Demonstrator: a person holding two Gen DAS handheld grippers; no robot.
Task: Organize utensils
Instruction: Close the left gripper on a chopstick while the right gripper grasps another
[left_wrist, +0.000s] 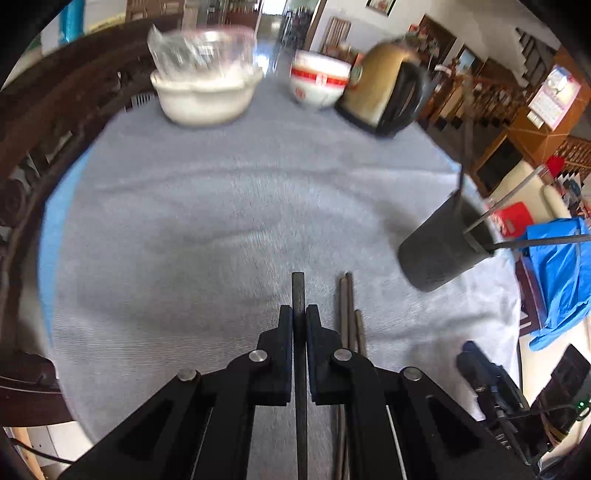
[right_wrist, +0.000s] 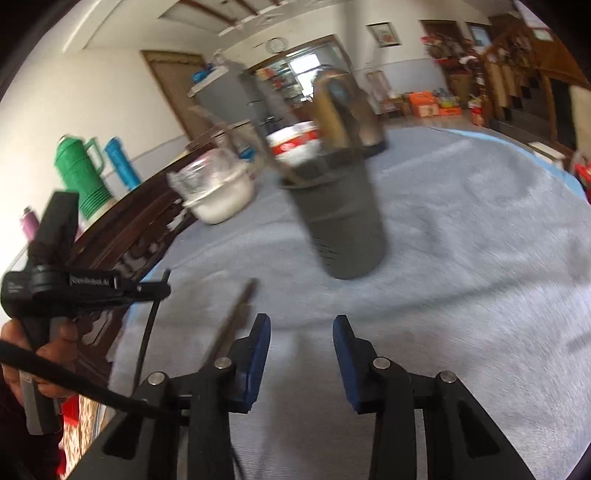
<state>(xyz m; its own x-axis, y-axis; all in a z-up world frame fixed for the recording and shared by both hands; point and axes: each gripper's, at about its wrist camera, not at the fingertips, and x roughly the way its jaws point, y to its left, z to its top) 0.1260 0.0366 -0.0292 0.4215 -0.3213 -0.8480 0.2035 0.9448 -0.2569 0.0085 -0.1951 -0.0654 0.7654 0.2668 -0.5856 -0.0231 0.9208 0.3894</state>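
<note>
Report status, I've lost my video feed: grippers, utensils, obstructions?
Left gripper shut on one chopstick. Right gripper open, empty. Loose chopsticks beside it on cloth. Holder ahead, path unobstructed.

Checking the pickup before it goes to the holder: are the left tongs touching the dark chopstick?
Touching. The left wrist view shows the left tongs shut on the dark chopstick, both pads pressed against it with no gap.

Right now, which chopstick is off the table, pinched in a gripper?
The single dark chopstick, clamped in the left gripper. The other chopsticks lie loose on the grey cloth just to its right, untouched.
</note>
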